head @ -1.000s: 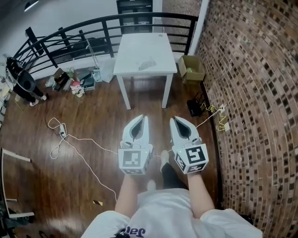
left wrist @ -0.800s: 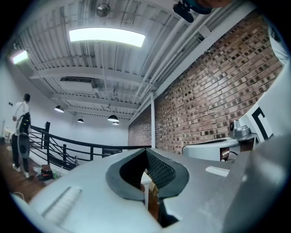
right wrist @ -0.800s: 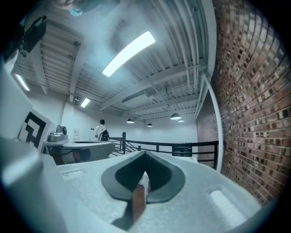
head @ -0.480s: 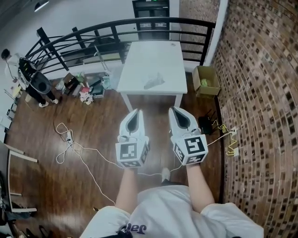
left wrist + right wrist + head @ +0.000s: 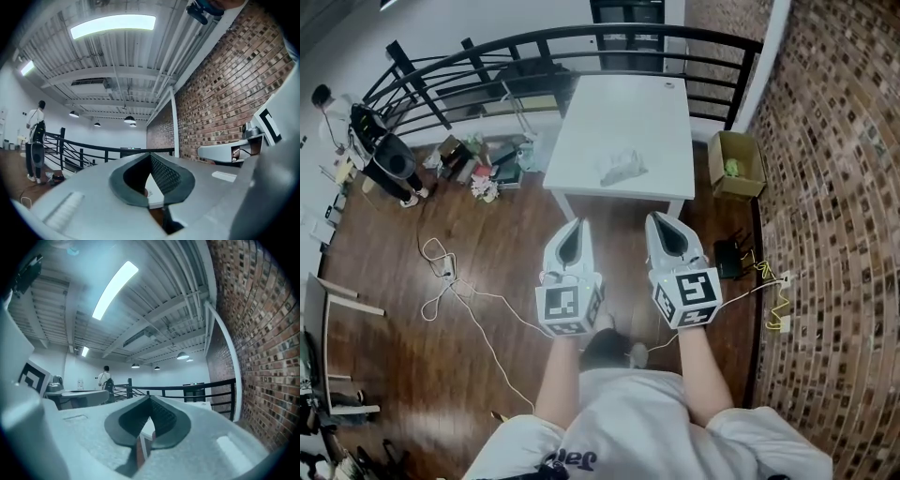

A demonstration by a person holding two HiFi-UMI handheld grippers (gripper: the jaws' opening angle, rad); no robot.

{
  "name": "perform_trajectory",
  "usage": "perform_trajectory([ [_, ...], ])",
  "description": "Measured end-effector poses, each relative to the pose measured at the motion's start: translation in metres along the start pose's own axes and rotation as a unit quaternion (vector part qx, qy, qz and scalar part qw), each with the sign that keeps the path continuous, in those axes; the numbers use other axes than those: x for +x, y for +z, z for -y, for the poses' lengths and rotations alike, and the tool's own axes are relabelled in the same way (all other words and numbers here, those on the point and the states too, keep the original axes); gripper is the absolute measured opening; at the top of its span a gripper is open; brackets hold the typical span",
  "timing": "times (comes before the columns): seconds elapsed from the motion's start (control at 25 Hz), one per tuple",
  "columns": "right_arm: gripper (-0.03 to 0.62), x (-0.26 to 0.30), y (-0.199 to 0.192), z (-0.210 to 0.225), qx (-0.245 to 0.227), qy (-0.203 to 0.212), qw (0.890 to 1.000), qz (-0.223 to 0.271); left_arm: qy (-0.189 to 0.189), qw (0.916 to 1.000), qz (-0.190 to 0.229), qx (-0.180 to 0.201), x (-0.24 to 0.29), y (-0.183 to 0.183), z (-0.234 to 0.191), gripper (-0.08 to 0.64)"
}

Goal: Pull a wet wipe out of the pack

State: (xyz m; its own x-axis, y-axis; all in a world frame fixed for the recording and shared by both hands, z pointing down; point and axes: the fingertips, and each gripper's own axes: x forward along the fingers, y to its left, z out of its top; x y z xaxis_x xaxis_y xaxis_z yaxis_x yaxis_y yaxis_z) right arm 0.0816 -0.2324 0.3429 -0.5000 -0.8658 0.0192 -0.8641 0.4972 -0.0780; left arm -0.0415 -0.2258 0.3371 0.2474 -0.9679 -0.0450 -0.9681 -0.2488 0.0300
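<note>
plainly left gripper, right gripper closed

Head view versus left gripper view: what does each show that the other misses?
Only the head view: the open brown cardboard box and the holder's own forearms and white T-shirt. Only the left gripper view: the long glowing ceiling light panel and hanging pendant lamps. Both: the black metal railing, the brick wall and the white square table.

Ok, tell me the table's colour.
White; the table shows best in the head view.
</note>
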Motion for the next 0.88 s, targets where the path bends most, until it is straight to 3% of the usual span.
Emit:
perform_trajectory([
  [0.24,-0.008,0.065,-0.009,0.018,-0.009,0.001,1.0,-0.008,-0.003,1.0,-0.008,0.002,0.063,-0.015,-0.029,0.015],
  [0.68,-0.008,0.238,0.021,0.05,-0.045,-0.004,0.999,-0.005,-0.014,0.9997,0.019,-0.004,0.206,0.007,-0.123,0.017],
  [0.88,-0.008,0.273,0.01,0.051,-0.045,-0.003,0.999,-0.013,-0.034,0.9992,0.02,-0.004,0.246,-0.004,-0.146,0.016],
])
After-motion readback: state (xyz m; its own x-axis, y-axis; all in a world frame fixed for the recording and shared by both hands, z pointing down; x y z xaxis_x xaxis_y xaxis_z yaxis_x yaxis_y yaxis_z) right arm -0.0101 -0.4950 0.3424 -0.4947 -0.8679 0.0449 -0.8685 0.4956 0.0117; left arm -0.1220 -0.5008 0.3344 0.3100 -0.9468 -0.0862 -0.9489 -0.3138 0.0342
